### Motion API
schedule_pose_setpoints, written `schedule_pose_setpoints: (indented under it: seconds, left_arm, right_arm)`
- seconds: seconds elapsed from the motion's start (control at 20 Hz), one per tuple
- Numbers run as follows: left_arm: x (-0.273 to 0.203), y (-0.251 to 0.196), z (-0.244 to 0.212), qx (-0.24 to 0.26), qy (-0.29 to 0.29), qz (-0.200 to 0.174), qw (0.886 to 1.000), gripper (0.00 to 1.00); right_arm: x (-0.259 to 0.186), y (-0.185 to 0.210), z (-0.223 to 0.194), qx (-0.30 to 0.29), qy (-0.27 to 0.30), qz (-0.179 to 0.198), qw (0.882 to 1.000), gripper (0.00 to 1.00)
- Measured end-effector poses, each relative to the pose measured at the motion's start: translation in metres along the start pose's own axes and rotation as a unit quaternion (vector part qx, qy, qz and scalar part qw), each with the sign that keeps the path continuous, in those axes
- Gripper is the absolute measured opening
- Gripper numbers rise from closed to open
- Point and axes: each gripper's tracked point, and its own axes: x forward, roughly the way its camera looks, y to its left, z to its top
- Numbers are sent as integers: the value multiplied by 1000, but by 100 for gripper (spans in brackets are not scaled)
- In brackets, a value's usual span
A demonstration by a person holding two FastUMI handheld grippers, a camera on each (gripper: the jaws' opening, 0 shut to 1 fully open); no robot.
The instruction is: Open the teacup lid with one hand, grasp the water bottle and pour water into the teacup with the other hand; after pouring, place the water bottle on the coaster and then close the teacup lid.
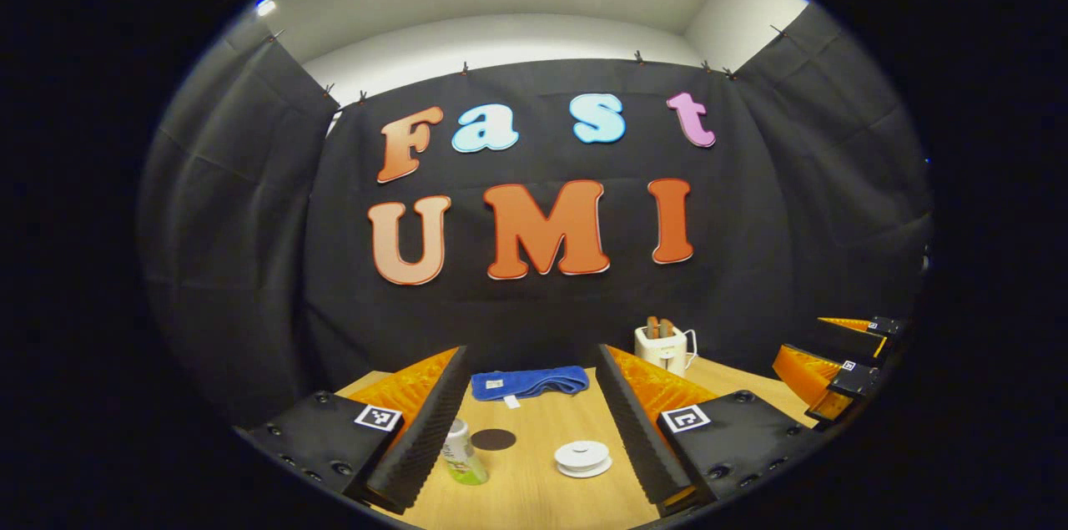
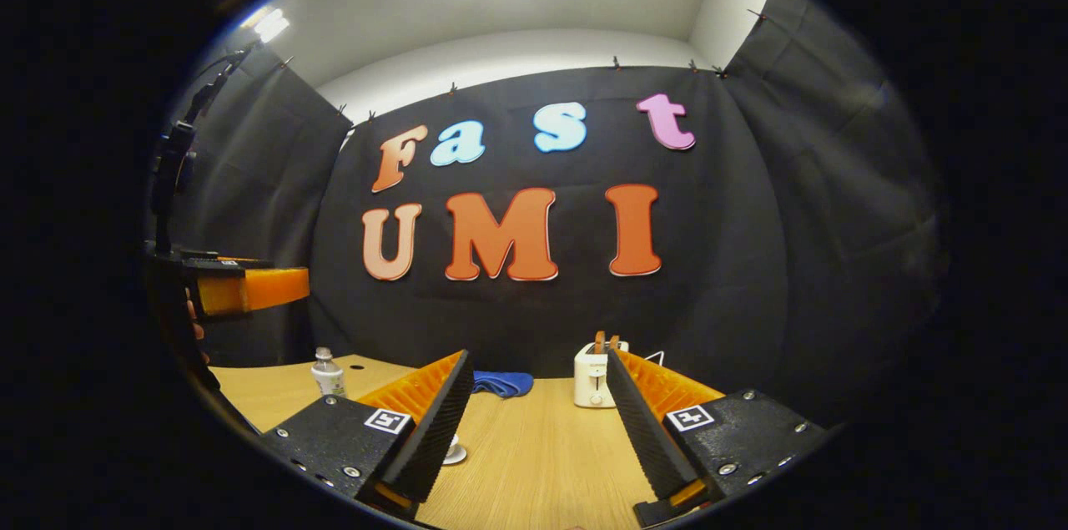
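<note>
In the left gripper view my left gripper [image 1: 531,351] is open above the wooden table [image 1: 534,497]. Between its fingers sit a small clear water bottle [image 1: 463,456] with a green label, half hidden by the left finger, a dark round coaster [image 1: 493,439] and a low white teacup with its lid on [image 1: 582,458]. The right gripper [image 1: 822,346] hovers at the right edge. In the right gripper view my right gripper [image 2: 538,355] is open with nothing in it. There the bottle [image 2: 328,376] stands upright at the far left, and the teacup [image 2: 455,453] peeks from behind the left finger.
A folded blue towel [image 1: 529,382] lies at the back of the table. A white toaster [image 1: 663,348] holding bread stands back right, near the black cloth wall. In the right gripper view the left gripper [image 2: 250,288], held by a hand, hangs high on the left.
</note>
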Motion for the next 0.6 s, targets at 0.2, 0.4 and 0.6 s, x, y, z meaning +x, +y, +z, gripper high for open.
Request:
schedule_pose_setpoints:
  seconds: [0.2,0.4,0.6]
  left_arm:
    - [7,70,-27,-14,13,48,999,98]
    - [17,122,-63,5,32,90,995,99]
    - [26,136,-94,-3,38,81,996,100]
  right_arm:
    - [41,52,-37,-2,43,58,997,95]
    - [76,93,-92,-10,100,104,989,96]
    - [103,122,-133,-13,144,138,980,94]
